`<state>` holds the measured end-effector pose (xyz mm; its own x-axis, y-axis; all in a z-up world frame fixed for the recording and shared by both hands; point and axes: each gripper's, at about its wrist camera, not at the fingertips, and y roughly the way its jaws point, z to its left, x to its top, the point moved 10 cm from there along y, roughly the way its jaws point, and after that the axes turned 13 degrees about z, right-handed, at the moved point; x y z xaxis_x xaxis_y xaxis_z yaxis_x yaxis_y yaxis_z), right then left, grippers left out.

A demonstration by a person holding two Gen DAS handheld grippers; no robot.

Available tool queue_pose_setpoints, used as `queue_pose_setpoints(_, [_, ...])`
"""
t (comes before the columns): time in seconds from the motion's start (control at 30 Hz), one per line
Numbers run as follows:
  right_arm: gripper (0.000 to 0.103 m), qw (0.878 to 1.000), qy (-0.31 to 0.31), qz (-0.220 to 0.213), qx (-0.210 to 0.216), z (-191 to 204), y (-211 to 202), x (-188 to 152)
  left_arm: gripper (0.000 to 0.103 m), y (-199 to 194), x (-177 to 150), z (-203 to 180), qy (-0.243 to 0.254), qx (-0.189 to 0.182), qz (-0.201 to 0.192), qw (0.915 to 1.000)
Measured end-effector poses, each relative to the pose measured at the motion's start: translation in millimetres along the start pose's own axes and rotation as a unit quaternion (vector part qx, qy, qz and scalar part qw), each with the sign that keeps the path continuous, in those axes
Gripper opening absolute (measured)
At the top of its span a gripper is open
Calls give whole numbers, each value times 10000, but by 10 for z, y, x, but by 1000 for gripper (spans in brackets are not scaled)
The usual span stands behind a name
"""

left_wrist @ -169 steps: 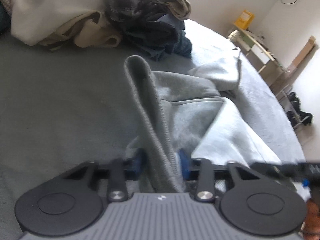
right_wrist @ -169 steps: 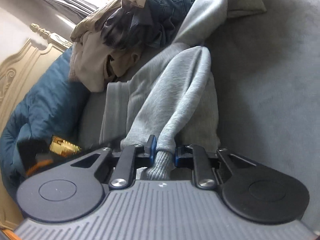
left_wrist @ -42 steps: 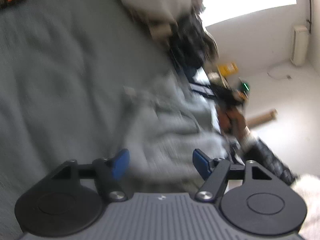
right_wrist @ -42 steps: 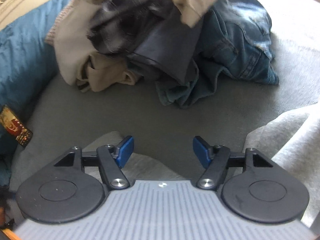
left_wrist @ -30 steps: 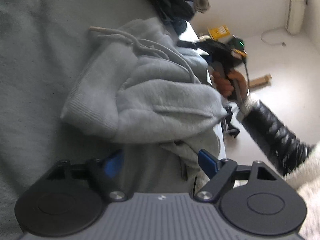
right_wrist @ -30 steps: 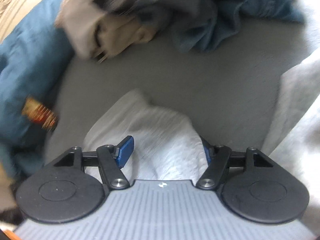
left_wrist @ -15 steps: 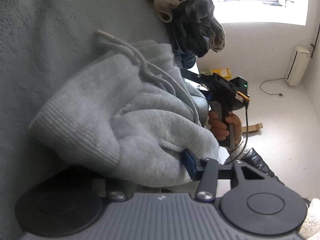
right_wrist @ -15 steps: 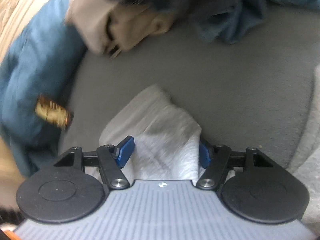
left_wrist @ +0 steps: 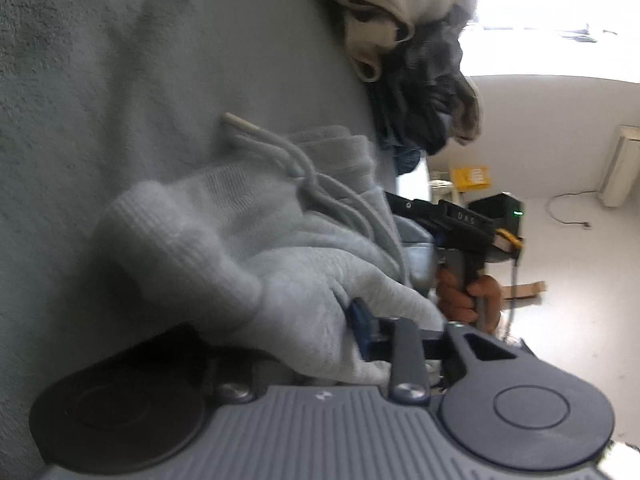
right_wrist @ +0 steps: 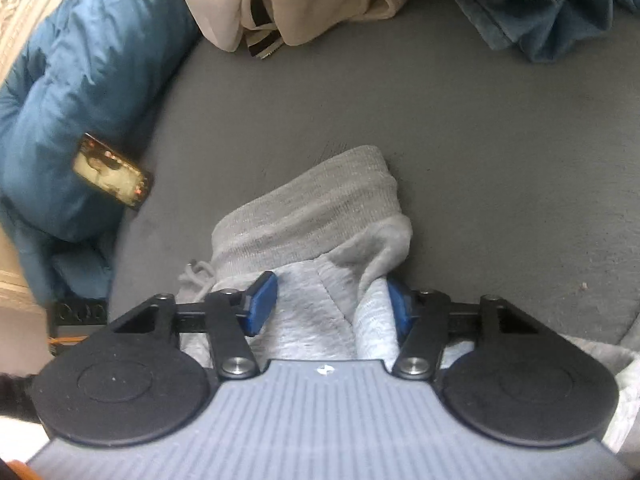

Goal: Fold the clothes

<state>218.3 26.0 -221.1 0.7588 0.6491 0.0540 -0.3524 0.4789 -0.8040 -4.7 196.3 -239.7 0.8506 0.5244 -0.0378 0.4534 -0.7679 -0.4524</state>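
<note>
The grey sweatshirt (left_wrist: 224, 240) lies bunched on the grey bedspread (left_wrist: 100, 80), its ribbed hem (right_wrist: 320, 200) rolled up into a thick fold and its pale drawstring (left_wrist: 280, 148) trailing across the top, one stiff tip resting on the bedspread. The fleece is soft and crumpled, with a seam running down the part nearest the right wrist camera.

The left gripper (left_wrist: 288, 340) is tipped on its side against the sweatshirt. Only one blue pad (left_wrist: 362, 332) shows, pressed into the cloth; the other is buried under the fold, so whether it is pinching cannot be told.

The right gripper (right_wrist: 326, 304) points flat along the bedspread with its blue pads (right_wrist: 260, 304) spread wide — a hump of the sweatshirt sits between them, brushing the right-side pad but not squeezed. In the left wrist view a bare hand (left_wrist: 466, 292) grips its black handle.

Beyond lie a heap of clothes (left_wrist: 404, 40) and a blue quilted jacket (right_wrist: 80, 100) with a gold label (right_wrist: 112, 174).
</note>
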Motion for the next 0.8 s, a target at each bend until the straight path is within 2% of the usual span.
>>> queue_pose_setpoints(0.1, [19, 9988, 17, -435, -231, 23, -105, 23, 13, -37, -9, -124, 369, 401, -146, 9984])
queue_pose_setpoints(0.23, [13, 9892, -195, -1422, -289, 253, -544, 83, 8, -243, 5, -587, 1363, 783, -552, 9860])
queue_pose_setpoints(0.37, [13, 9623, -172, -2679, -448, 396, -1317, 42, 8, -422, 92, -1170, 2142, 841, -902, 9690])
queue_pose_setpoints(0.43, [13, 9417, 18, -3324, -517, 379, -1788, -73, 7, -449, 142, -1626, 2651, 781, -1082, 9549])
queue_pose_setpoints(0.5, [12, 9175, 215, -3932, -567, 310, -2291, -265, 7, -426, 160, -2198, 3259, 609, -1260, 9350])
queue_pose_setpoints(0.6, [12, 8748, 520, -4779, -592, 182, -3051, -650, 7, -195, 90, -3039, 3880, 313, -1307, 9118])
queue_pose_setpoints(0.7, [12, 8244, 650, -5574, -732, 125, -3844, -1188, 7, 57, -122, -3859, 4422, -47, -1222, 8885])
queue_pose_setpoints(0.8, [12, 7704, 685, -6269, -940, 126, -4637, -1808, 7, 301, -343, -4670, 4944, -406, -1131, 8609])
